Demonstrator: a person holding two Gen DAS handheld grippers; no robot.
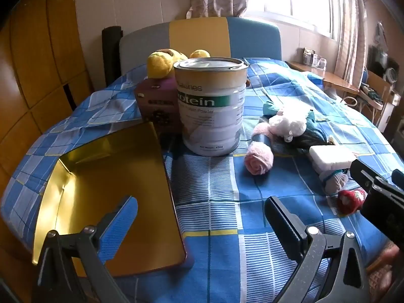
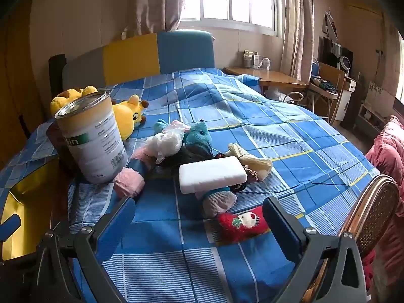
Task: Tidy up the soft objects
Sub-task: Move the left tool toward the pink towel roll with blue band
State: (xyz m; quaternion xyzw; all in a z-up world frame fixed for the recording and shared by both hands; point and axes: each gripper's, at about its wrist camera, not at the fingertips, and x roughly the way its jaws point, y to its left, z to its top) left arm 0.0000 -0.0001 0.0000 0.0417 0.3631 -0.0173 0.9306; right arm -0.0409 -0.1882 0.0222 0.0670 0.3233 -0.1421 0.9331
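Observation:
Soft things lie in a heap on the blue checked bed: a pink rolled towel (image 1: 258, 160) (image 2: 128, 180), a white plush (image 2: 165, 142), a teal plush (image 2: 199, 135), a white sponge block (image 2: 212, 174) (image 1: 330, 156), a grey sock (image 2: 218, 202) and a red Christmas sock (image 2: 242, 223) (image 1: 349, 200). An open gold tin box (image 1: 106, 194) lies at the left. My left gripper (image 1: 202, 217) is open and empty, over the box edge and the bed. My right gripper (image 2: 199, 217) is open and empty, just before the red sock.
A white protein powder can (image 1: 213, 106) (image 2: 93, 136) stands behind the box, with a purple box (image 1: 157, 103) and a yellow giraffe plush (image 2: 128, 115) beyond it. A wicker chair back (image 2: 373, 207) stands at the bed's right edge. A wooden desk (image 2: 267, 75) is by the window.

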